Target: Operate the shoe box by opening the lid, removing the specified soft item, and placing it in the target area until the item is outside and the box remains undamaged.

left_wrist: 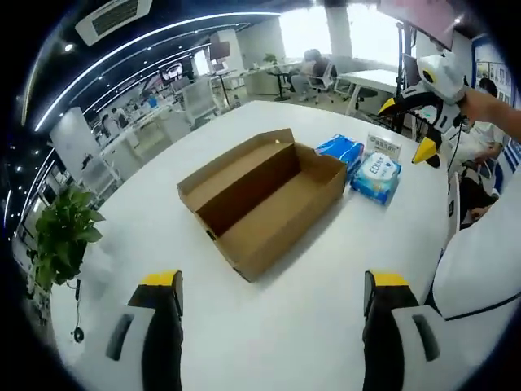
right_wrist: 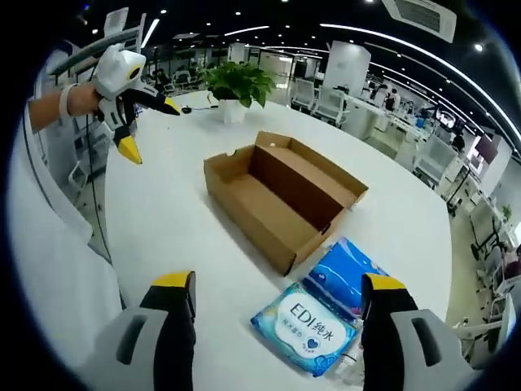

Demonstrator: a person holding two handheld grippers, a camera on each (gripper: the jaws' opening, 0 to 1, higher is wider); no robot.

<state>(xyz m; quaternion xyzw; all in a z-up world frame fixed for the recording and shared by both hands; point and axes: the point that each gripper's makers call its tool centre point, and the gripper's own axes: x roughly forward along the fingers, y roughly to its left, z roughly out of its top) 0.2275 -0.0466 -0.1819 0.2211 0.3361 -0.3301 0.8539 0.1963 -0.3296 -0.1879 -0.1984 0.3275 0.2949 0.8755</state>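
Jaws wide on both tools, nothing between them. Left gripper (left_wrist: 273,305): two dark, blunt fingers with yellow tips, spread far apart above bare tabletop. Right gripper (right_wrist: 277,305): same build, same wide spread, hanging over the tissue packs.

Shoe box (left_wrist: 264,195): plain brown corrugated cardboard, long rectangle, matte, lid swung back and lying flat behind the tray as a hinged flap. Interior looks bare, floor and walls visible. Edges crisp, no visible crush or tear. It sits near the middle of a white table (left_wrist: 285,342) with a smooth, rounded top.

Soft items: two plastic-wrapped tissue packs, glossy, pillowy. Light blue pack (right_wrist: 305,326) with a white oval label printed "EDI"; darker blue pack (right_wrist: 346,273) partly under it. Both lie on the table just beside one short end of the box, outside it.

In the left gripper view the right tool appears at upper right, white shell, yellow-tipped fingers apart. Potted leafy green plant (right_wrist: 236,81) at the far table edge. Office desks and chairs beyond.
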